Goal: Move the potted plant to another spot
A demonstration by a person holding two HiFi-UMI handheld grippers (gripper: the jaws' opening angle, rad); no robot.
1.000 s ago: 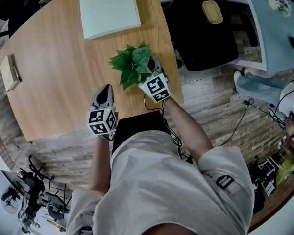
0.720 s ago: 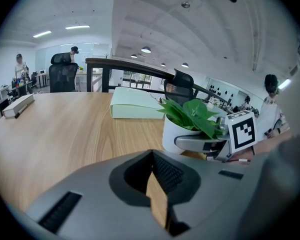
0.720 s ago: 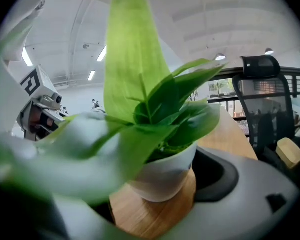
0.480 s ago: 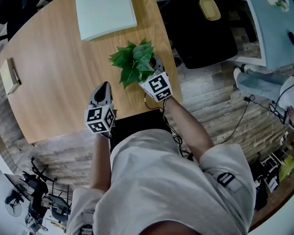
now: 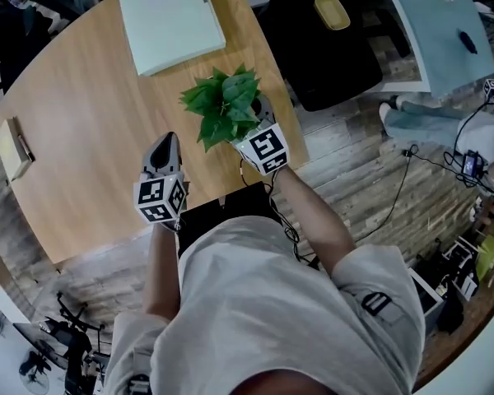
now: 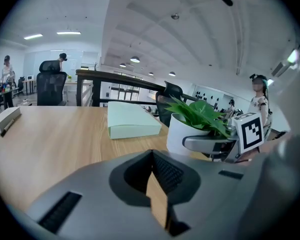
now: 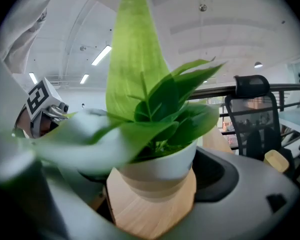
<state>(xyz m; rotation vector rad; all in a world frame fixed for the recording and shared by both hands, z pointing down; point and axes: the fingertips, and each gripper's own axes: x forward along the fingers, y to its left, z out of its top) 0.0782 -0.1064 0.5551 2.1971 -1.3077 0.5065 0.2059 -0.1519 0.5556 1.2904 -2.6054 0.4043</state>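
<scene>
Pinching the potted plant point(image 7: 157, 171) by its white pot, the right claw point(image 7: 155, 184) has one jaw on each side of the pot in the right gripper view. Wood grain shows beneath the pot's base (whether the pot rests on the wood or hangs just above it cannot be told). Broad green leaves fill much of that view, one of them blurred across the left, and a black office chair point(image 7: 252, 106) stands at the far right.

In the head view the right claw point(image 5: 260, 115) reaches in from the near side under the foliage. The potted plant point(image 5: 224, 105) is at the right side of the wooden table point(image 5: 90, 130), close to its right edge.

The left claw point(image 5: 164, 145) is to the left of the plant and apart from it, over the near part of the table, pointing toward the far side. In the left gripper view the left claw point(image 6: 153, 156) has its jaws pressed together at the tips, with nothing between them. That view shows the potted plant point(image 6: 190, 129) off to the right, with the right claw point(image 6: 200, 143) around the lower part of the pot.

A pale green box point(image 5: 171, 19) lies flat on the far part of the table, beyond the plant. A small beige block point(image 5: 12, 146) sits at the table's left edge.
</scene>
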